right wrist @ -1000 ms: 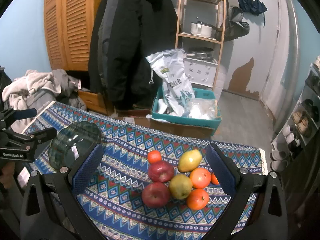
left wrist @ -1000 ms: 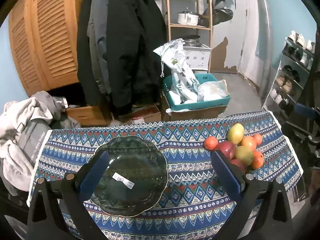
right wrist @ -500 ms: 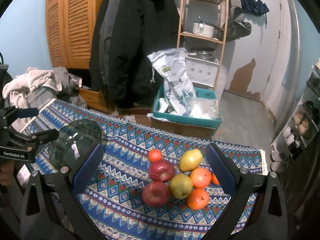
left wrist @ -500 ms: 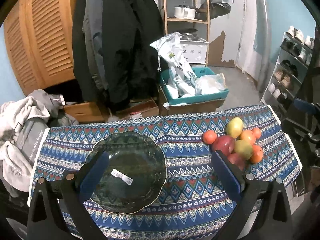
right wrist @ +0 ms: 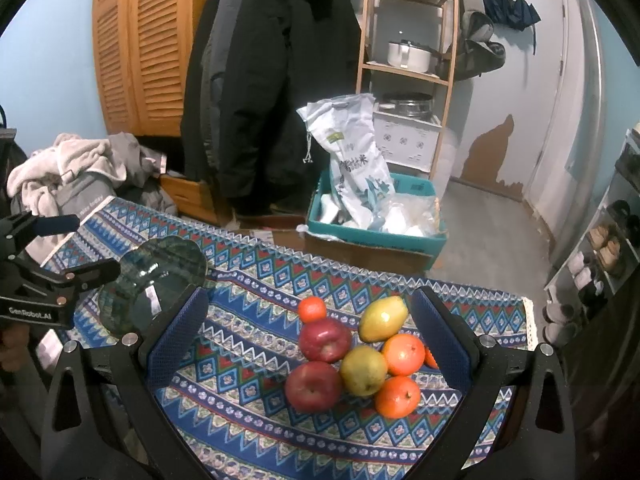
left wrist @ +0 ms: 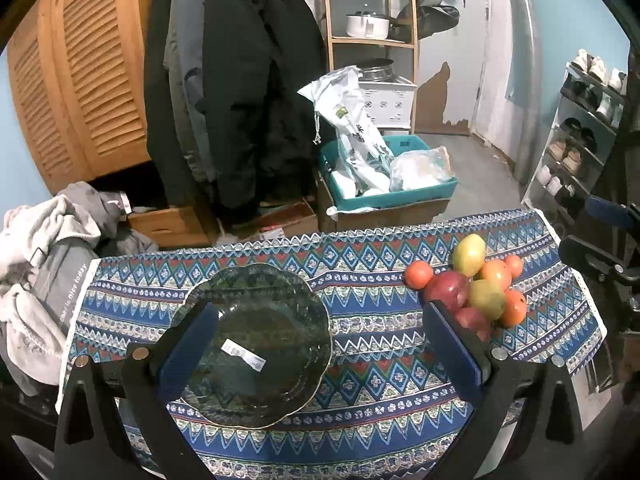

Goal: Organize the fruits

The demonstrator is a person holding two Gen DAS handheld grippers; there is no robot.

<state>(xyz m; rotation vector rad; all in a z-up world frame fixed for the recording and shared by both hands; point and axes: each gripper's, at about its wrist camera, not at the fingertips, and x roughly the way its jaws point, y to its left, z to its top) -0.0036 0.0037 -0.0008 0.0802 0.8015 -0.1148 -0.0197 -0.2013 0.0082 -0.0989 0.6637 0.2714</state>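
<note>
Left claw (left wrist: 320, 344): jaws wide, holding nothing, poised above the surface (left wrist: 380, 412). The dark glass plate (left wrist: 256, 344) lies flat directly ahead, overlapped by the left finger, bare apart from a label, apparently the receiving dish.

Right claw (right wrist: 308, 344): jaws wide, holding nothing. The fruit pile (right wrist: 356, 356) sits between its fingers, pieces touching one another: two red apples (right wrist: 314, 386), two yellow-green fruits (right wrist: 363, 370), several oranges (right wrist: 398, 396). The plate stands well apart, to this claw's left.

Assessment: no fruit transferred yet. The near apple is the likely first pick; neighbours may roll when disturbed.
</note>
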